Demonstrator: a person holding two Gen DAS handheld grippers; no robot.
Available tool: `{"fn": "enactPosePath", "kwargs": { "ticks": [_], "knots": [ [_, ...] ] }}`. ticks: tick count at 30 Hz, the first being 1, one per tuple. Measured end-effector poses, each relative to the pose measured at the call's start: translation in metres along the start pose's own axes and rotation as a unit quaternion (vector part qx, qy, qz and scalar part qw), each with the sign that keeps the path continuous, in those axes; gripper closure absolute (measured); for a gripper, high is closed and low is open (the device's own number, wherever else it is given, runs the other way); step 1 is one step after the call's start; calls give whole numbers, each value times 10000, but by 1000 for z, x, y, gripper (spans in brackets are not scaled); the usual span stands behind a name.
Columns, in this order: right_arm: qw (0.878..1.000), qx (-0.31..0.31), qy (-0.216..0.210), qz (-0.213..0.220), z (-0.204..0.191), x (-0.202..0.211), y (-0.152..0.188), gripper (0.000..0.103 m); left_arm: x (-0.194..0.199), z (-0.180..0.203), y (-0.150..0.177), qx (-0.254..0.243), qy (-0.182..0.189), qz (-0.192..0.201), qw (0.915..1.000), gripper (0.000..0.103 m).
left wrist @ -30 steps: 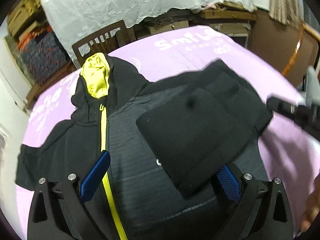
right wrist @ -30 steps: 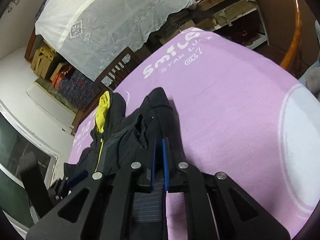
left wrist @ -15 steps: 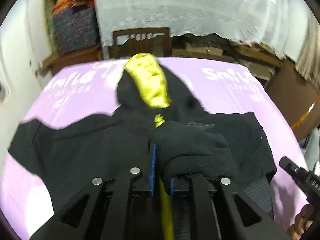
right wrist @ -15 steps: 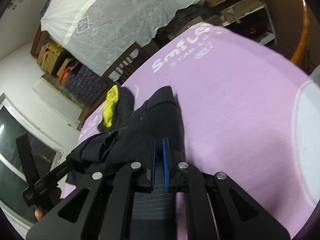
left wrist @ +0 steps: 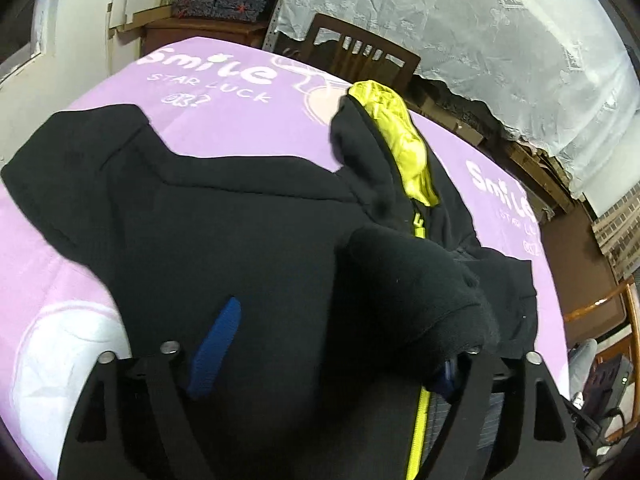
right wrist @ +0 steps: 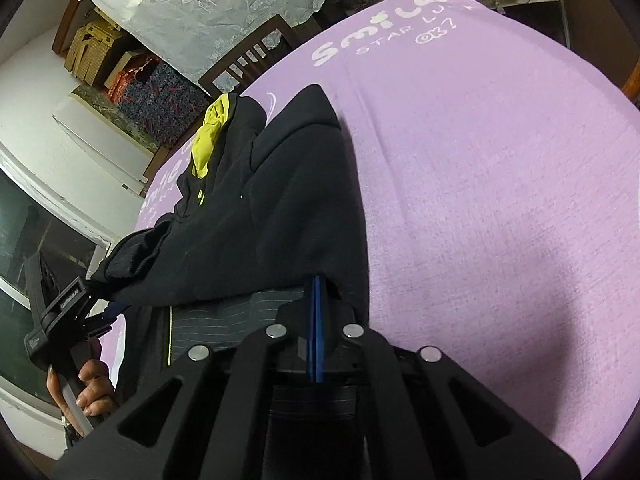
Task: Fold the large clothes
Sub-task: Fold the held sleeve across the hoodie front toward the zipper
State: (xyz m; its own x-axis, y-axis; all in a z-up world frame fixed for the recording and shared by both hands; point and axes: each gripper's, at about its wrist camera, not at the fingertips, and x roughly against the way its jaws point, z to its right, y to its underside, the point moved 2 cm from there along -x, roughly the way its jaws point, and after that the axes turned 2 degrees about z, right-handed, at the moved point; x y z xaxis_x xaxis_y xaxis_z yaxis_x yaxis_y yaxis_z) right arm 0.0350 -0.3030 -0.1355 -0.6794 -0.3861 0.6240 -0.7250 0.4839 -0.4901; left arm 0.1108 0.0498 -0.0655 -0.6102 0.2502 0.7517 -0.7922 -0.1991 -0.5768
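Observation:
A black hooded jacket [left wrist: 240, 240] with a yellow hood lining [left wrist: 404, 140] and yellow zip lies on the purple cloth [left wrist: 224, 120]. Its right sleeve [left wrist: 416, 296] is folded over the body and drapes on my left gripper's right finger. My left gripper [left wrist: 328, 356] is open above the jacket, its left blue pad [left wrist: 216, 352] bare. In the right wrist view the jacket [right wrist: 272, 216] lies left of centre. My right gripper [right wrist: 315, 312] is shut on the jacket's right edge near the hem. The left gripper [right wrist: 96, 312] shows at the left, under the sleeve.
The purple cloth [right wrist: 500, 200] covers the table, with bare room to the right of the jacket. A wooden chair [left wrist: 360, 52] stands behind the table, under a white lace sheet [left wrist: 480, 20]. Boxes and shelves [right wrist: 120, 64] line the wall.
My left gripper opened from shut and swung left across the jacket; the sleeve now rests over its right finger. My right gripper stayed shut on the jacket's edge.

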Motion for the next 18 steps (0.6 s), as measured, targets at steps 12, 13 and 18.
{"fn": "enactPosePath", "kwargs": {
  "ticks": [12, 13, 18],
  "knots": [
    [9963, 598, -450, 426, -53, 20, -6, 95, -2, 10, 5, -248, -26, 44, 9997, 16],
    [9961, 722, -367, 362, -61, 13, -7, 95, -2, 11, 4, -248, -39, 48, 9997, 16],
    [9945, 744, 699, 215, -49, -23, -19, 102, 2, 7, 0, -285, -77, 151, 9995, 16]
  ]
}}
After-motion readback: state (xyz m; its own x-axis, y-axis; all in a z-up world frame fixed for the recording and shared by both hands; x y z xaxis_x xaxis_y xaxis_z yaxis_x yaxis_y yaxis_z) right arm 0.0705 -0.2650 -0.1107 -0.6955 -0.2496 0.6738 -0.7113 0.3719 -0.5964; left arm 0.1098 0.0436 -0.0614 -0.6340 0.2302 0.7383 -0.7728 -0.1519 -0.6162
